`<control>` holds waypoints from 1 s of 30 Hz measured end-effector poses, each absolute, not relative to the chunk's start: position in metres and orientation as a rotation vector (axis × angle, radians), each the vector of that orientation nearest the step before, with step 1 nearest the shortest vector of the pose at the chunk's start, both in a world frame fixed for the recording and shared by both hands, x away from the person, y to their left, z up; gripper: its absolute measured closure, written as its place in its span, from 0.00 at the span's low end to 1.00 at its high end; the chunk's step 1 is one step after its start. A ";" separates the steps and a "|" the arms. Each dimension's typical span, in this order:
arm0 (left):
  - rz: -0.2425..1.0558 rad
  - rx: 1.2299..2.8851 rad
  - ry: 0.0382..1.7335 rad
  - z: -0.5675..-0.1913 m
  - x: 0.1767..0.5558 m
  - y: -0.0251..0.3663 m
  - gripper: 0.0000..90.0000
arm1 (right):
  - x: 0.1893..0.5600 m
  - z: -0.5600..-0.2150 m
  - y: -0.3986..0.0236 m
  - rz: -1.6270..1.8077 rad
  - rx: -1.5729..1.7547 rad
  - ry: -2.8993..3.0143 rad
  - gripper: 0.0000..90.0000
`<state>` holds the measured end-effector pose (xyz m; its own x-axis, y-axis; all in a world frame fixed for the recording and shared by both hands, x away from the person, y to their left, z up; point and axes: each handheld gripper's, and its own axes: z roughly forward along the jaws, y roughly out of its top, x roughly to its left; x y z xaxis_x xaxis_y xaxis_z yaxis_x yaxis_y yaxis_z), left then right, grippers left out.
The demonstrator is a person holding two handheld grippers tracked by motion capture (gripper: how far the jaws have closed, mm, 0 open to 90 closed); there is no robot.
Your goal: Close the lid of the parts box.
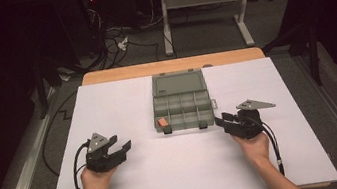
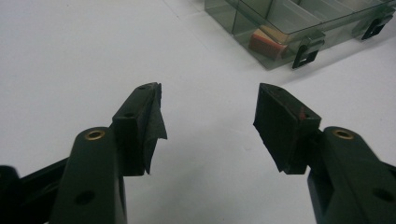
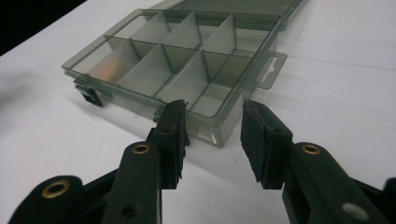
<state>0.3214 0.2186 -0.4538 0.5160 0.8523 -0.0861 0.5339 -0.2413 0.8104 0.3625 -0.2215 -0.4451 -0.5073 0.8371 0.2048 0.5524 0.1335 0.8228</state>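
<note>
Two claws sit low over the white-covered table (image 1: 134, 180), one on either side of an open compartment box (image 1: 182, 106), which lies at the middle of the table with its lid folded flat on the far side.

Left claw (image 1: 121, 143): held in the person's left hand (image 1: 96, 181), forearm coming in from the near edge, wrist roughly level. It lies well to the left of the box and a little nearer the person, jaws aimed toward the box's near-left corner. In the left gripper view the jaws stand wide apart with nothing between them, bare table under them, and the box's front latches are up ahead at upper right.

Right claw (image 1: 221, 119): held in the right hand (image 1: 254, 146), forearm angled in from the lower right, jaws pointing left toward the box's near-right corner. Tips are just beside that corner. In the right gripper view (image 3: 212, 123) the jaws are partly apart, with the box's corner in the gap ahead of the pads; pads not pressing on it, as far as can be told.

Box contents: a small orange piece (image 1: 162, 122) rests in the near-left compartment, beside the left latch. Other compartments look bare from above.
</note>
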 end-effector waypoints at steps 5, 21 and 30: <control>0.473 1.910 1.148 -0.453 0.327 0.218 0.46 | 0.371 -0.444 -0.222 1.302 1.379 2.089 0.72; 0.444 1.896 1.161 -0.448 0.341 0.211 0.46 | 0.401 -0.435 -0.218 1.238 1.447 2.115 0.75; 0.424 1.904 1.157 -0.444 0.353 0.202 0.46 | 0.416 -0.435 -0.215 1.211 1.470 2.126 0.77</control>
<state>0.3533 0.2016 -0.4438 0.5151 0.8467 -0.1334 0.5598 -0.2145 0.8004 0.4159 -0.2145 -0.4353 -0.4396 0.8715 0.2173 0.6313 0.1277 0.7650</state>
